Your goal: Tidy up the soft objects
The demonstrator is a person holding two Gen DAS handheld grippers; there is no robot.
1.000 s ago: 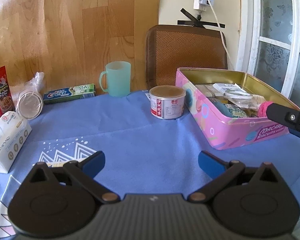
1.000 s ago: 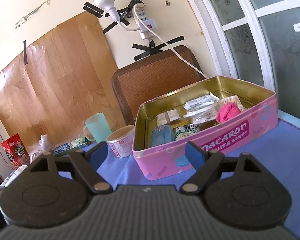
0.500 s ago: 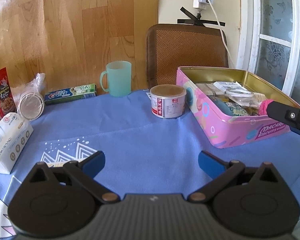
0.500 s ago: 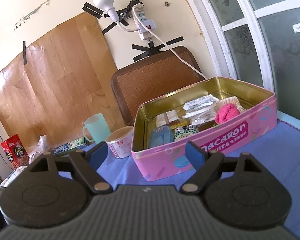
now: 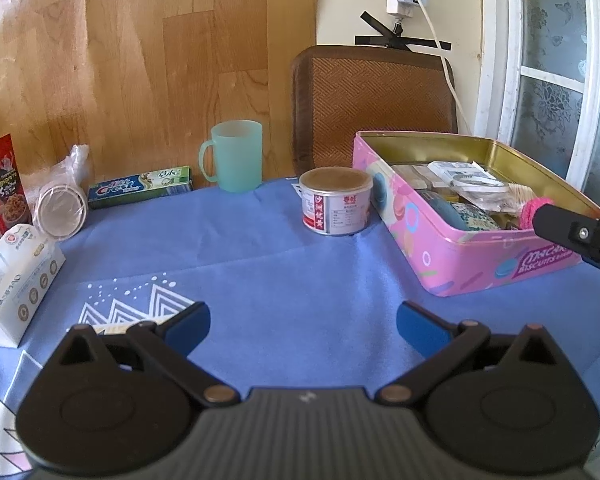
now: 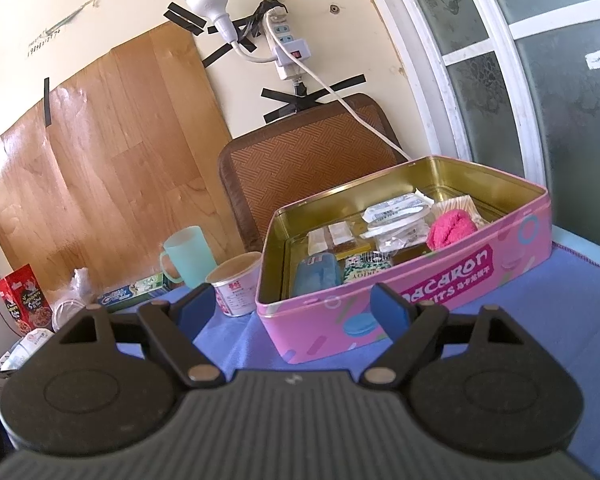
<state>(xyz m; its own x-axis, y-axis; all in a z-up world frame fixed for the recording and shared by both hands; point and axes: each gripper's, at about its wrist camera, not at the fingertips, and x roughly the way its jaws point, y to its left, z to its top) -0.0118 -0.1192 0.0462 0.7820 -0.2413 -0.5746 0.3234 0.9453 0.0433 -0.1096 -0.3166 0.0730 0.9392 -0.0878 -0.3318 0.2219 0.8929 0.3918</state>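
An open pink biscuit tin [image 5: 472, 256] stands on the blue cloth at the right; it also shows in the right wrist view [image 6: 440, 292]. Inside lie a pink fluffy soft item [image 6: 450, 229], a blue pouch [image 6: 315, 276], and several plastic-wrapped packets [image 6: 396, 216]. The pink item [image 5: 534, 206] shows partly in the left wrist view. My left gripper [image 5: 302, 326] is open and empty above the cloth, left of the tin. My right gripper [image 6: 290, 308] is open and empty in front of the tin's near wall; part of it [image 5: 576, 232] shows at the left wrist view's right edge.
A white tissue pack [image 5: 16, 276] lies at the left. A round can [image 5: 336, 206], a green mug [image 5: 236, 156], a toothpaste box [image 5: 140, 186], a bagged lid [image 5: 62, 208] and a red snack box [image 5: 2, 184] stand along the back. A chair back [image 5: 374, 108] rises behind the table.
Both grippers have drifted back slightly from the tin. Both stay open and empty, and no object has moved.
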